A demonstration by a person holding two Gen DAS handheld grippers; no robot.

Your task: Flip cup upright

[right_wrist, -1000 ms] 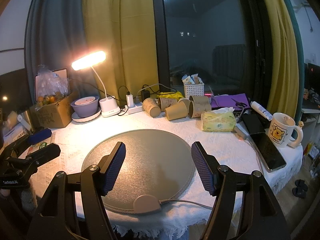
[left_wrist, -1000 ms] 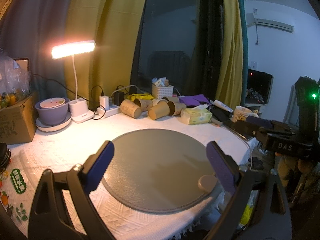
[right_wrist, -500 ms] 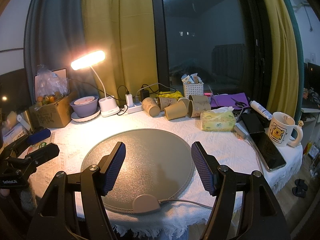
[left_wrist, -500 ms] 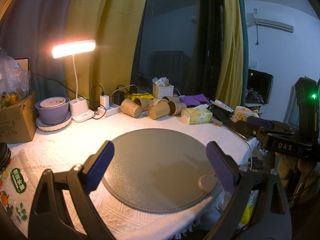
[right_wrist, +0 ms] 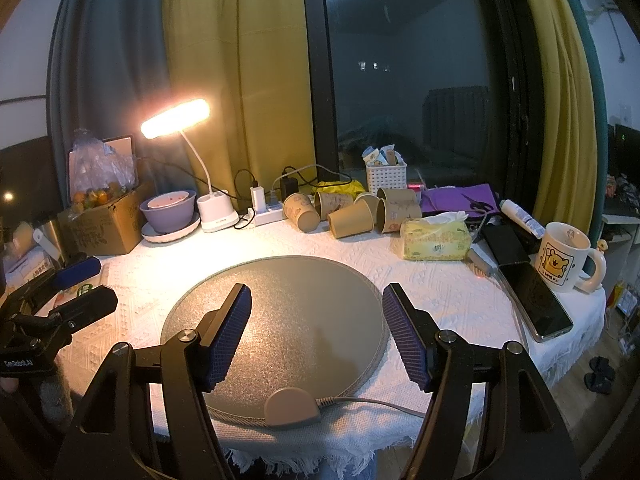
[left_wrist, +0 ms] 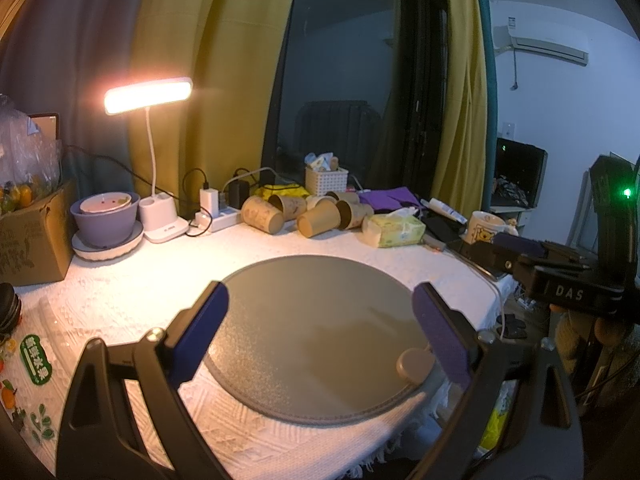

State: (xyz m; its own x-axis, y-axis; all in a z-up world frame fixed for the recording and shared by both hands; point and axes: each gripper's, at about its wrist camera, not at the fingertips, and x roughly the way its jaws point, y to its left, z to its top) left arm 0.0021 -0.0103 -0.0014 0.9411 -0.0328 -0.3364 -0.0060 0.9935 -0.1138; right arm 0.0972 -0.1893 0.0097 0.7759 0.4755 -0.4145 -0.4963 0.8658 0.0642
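Note:
Several brown paper cups (left_wrist: 318, 222) lie on their sides in a cluster at the back of the table; they also show in the right wrist view (right_wrist: 351, 219). My left gripper (left_wrist: 320, 326) is open and empty, low over the front of the round grey mat (left_wrist: 312, 312). My right gripper (right_wrist: 316, 326) is open and empty over the same mat (right_wrist: 288, 292). Both grippers are well short of the cups. The right gripper shows at the right edge of the left wrist view (left_wrist: 516, 246), and the left one at the left edge of the right wrist view (right_wrist: 76, 276).
A lit desk lamp (right_wrist: 176, 118), a purple bowl on a plate (right_wrist: 170, 210), a power strip (right_wrist: 266, 216) and a cardboard box (right_wrist: 104, 224) stand at the back left. A tissue pack (right_wrist: 436, 238), a phone (right_wrist: 536, 300) and a bear mug (right_wrist: 564, 256) lie to the right.

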